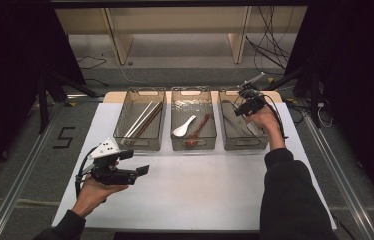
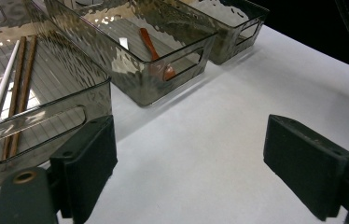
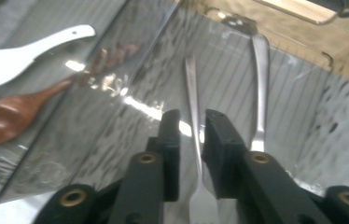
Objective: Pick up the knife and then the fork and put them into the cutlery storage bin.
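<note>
My right gripper (image 3: 192,126) hangs inside the right clear bin (image 1: 245,145), jaws almost together around the thin handle of a metal fork (image 3: 191,88). The fork's head lies close under the camera. In the high view that gripper (image 1: 240,111) sits over the bin's far left corner. A metal spoon (image 3: 259,84) lies beside the fork on the bin floor. My left gripper (image 1: 136,162) is held low over the white table, in front of the left bin (image 1: 140,145). Its jaws (image 2: 191,163) are wide open with nothing between them.
The left bin holds white and brown chopsticks (image 1: 142,120). The middle bin (image 1: 193,146) holds a white spoon (image 1: 184,127) and a brown wooden spoon (image 1: 197,131). The white tabletop (image 1: 200,190) stretches in front of the bins. Cables and a shelf frame stand beyond the table.
</note>
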`<state>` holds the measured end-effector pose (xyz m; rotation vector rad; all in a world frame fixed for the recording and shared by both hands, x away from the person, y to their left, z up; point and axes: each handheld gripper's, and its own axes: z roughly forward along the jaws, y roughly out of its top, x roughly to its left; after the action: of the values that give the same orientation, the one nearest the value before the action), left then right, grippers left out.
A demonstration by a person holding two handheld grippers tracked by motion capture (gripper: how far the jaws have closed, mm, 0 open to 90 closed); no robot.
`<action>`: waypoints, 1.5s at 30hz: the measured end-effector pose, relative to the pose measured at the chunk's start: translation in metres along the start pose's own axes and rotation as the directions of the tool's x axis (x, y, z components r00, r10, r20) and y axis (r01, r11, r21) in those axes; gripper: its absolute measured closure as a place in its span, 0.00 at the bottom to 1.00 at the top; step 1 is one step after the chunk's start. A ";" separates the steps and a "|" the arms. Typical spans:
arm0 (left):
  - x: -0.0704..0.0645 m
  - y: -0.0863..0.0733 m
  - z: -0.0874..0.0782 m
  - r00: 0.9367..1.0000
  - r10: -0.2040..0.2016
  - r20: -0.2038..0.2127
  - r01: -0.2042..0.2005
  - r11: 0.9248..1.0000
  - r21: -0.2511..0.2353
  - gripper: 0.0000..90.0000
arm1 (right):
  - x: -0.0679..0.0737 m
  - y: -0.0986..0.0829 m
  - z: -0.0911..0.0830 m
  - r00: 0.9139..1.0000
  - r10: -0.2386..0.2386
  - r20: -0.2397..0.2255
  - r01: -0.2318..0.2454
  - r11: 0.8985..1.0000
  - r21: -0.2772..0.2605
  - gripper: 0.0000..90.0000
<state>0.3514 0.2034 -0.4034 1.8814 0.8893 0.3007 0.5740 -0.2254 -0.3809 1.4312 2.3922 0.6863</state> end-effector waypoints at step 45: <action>0.000 0.000 0.001 1.000 -0.027 0.016 0.027 1.000 -0.003 0.18 | 0.084 -0.071 -0.074 0.975 -0.135 -0.178 0.059 0.924 -0.379 0.33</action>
<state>0.3524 0.2030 -0.4036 1.8645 0.9023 0.2706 0.4468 -0.1987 -0.3539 1.1224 2.2902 1.2337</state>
